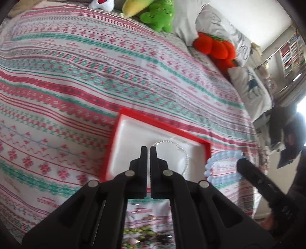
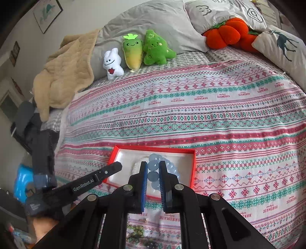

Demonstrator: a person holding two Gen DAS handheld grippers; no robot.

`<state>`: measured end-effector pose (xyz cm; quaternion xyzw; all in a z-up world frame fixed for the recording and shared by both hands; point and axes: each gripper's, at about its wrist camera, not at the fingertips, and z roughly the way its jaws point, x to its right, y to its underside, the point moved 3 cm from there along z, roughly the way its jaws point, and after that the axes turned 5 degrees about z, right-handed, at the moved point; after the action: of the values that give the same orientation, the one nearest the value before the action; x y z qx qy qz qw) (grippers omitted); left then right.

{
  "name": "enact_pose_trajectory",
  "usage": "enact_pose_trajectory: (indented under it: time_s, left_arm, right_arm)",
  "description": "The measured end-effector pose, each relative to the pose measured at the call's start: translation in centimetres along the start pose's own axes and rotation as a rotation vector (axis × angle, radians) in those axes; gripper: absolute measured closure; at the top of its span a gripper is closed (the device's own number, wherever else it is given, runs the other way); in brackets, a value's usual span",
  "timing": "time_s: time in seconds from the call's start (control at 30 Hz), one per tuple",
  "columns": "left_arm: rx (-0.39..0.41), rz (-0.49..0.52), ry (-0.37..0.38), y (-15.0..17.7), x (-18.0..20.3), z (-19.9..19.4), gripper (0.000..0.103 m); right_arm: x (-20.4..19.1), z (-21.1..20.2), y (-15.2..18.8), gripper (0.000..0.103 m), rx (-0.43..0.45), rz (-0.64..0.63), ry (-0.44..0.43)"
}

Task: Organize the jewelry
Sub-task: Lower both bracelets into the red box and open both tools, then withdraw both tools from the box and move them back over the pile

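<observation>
While right gripper (image 2: 153,168) gripped blue bead bracelet (image 2: 155,166), we noted it hung just right of red tray (image 1: 164,125); left gripper (image 1: 148,151) closed, empty, over clear bracelet (image 1: 183,151) in tray.

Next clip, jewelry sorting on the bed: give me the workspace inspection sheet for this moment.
Surface: patterned bedspread, red, green and white bands.
Job's things: red-rimmed tray with white lining; clear beaded bracelet lying in it; blue beaded bracelet held over the tray; more beads on the cover near the cameras.
Clutter: plush toys, orange plush, pillows, tan blanket.
Grippers: left hand-held gripper shut, empty; right hand-held gripper shut on the blue beaded bracelet.
Cables: nothing seen.
Surroundings: bedroom, framed picture, shelves.
</observation>
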<state>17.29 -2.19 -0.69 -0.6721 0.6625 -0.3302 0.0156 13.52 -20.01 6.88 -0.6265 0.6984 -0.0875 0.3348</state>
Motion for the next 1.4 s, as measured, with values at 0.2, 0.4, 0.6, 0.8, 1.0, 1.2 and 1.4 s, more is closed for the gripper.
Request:
enact_pose_trajectory:
  time_s: [0.2,0.4,0.6,0.8,1.0,1.2,1.4]
  left_arm:
    - [0.016,0.048,-0.088,0.4,-0.3,-0.4,0.100]
    - [0.012,0.084,-0.124,0.8,0.2,-0.9,0.097]
    - [0.014,0.128,-0.155,1.1,0.6,-1.6,0.075]
    - [0.038,0.167,-0.174,1.3,1.0,-3.4,0.038]
    - [0.049,0.193,-0.204,2.1,1.1,-5.5,0.022]
    - [0.028,0.207,-0.251,4.2,0.5,-6.7,0.015]
    - [0.005,0.238,-0.309,6.8,-1.1,-7.2,0.005]
  right_arm:
    - [-1.4,1.6,0.2,0.091,-0.026,-0.024,-0.045]
    - [-0.1,4.2,0.6,0.091,-0.070,-0.055,0.069]
    - [1.7,5.2,1.0,0.091,-0.096,-0.074,0.138]
    - [0.7,3.2,1.1,0.082,-0.052,-0.130,0.160]
    - [0.1,-0.2,2.0,0.026,0.037,-0.171,0.172]
    - [0.3,-1.6,3.6,0.024,0.041,-0.196,0.174]
    - [0.7,-2.3,5.6,0.017,0.036,-0.222,0.195]
